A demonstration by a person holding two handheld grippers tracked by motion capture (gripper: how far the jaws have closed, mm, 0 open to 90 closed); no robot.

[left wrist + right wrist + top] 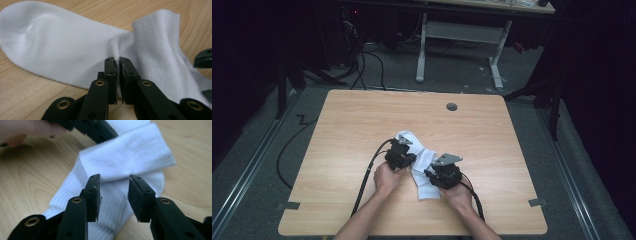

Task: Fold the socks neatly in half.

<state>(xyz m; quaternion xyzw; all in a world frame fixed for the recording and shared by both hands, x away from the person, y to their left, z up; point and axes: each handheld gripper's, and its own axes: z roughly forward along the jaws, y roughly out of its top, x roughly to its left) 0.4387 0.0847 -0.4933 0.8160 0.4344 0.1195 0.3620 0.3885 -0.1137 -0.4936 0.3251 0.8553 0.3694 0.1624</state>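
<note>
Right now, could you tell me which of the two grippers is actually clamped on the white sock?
The left gripper: its jaws are pinched shut on a fold of the white sock. The right gripper has its jaws apart, open over the sock without pressing it.

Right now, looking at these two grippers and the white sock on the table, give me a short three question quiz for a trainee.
1. True or false: the left gripper is pinching a fold of the white sock.
2. How do the jaws of the right gripper stand? A) clamped on the sock B) apart, with the sock lying beyond them C) closed on nothing
3. Fill in: the sock lies on a ______ table.

Key: 1 true. 2 B. 3 wooden.
</note>
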